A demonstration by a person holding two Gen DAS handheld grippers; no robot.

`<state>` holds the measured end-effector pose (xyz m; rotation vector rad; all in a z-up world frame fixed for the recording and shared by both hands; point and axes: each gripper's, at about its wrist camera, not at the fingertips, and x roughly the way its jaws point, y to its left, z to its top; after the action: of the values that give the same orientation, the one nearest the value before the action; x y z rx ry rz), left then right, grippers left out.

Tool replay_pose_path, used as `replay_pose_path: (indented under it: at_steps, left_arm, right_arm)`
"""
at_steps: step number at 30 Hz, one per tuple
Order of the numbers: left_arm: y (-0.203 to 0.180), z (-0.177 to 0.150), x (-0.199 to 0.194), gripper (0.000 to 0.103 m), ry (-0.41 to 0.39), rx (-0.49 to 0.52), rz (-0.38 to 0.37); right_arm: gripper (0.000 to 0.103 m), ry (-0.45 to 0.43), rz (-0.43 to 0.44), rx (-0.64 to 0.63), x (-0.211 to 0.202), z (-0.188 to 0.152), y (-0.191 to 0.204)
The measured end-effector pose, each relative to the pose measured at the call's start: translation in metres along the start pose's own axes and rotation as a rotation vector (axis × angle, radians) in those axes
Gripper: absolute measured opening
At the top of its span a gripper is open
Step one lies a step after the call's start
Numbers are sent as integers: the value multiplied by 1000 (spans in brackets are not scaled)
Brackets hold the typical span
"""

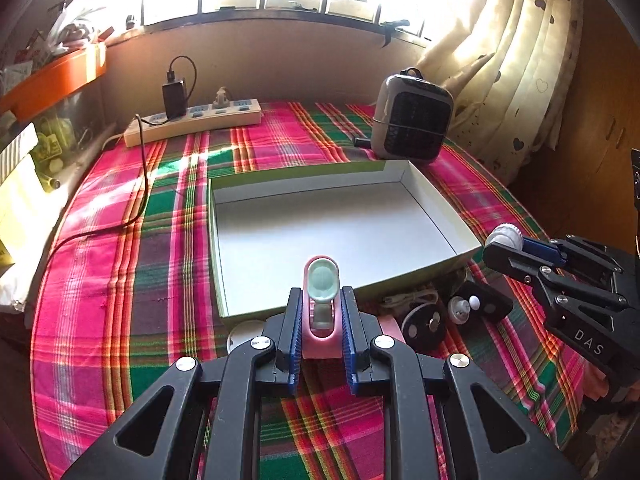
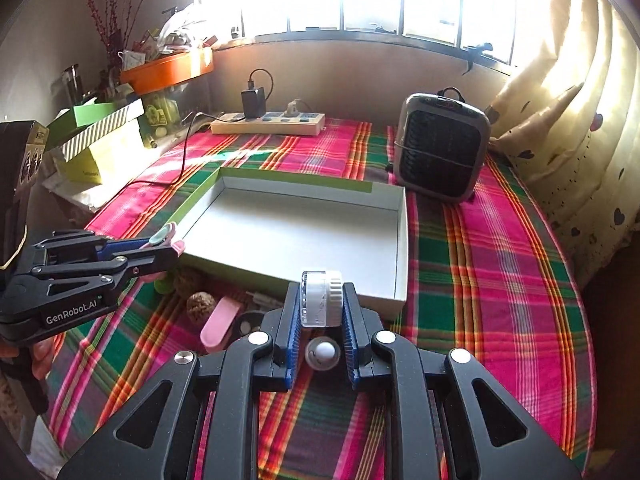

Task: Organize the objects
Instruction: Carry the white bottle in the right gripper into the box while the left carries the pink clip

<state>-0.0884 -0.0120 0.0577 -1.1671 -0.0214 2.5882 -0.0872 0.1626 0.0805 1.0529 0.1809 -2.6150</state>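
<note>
A shallow white box with green sides [image 1: 336, 236] [image 2: 296, 232] lies open on the plaid table. My left gripper [image 1: 321, 312] is shut on a pink holder with a pale green top [image 1: 321, 292], held at the box's near edge; it also shows in the right wrist view [image 2: 164, 236]. My right gripper [image 2: 321, 304] is shut on a small clear jar with a white ribbed lid [image 2: 321, 298], also by the near edge; it shows in the left wrist view [image 1: 505, 237].
Small items lie in front of the box: a pink case [image 2: 220, 322], a walnut [image 2: 201, 306], black round pieces [image 1: 425, 322], a white-knobbed cap [image 2: 323, 352]. A grey heater [image 2: 442, 148] and a power strip [image 2: 268, 122] stand at the back. Boxes clutter the left.
</note>
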Motion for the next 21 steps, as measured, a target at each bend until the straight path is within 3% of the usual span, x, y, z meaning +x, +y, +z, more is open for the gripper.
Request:
replay_pose_path:
  at_steps: [11,21]
  left_arm:
    - [16,33,27,16,-2,-23,12]
    - [22,50,69,16,53,-38,21]
  right_arm:
    - [20,39,19,26,44,37,-16]
    - [20,96,22,52,93,58,-24]
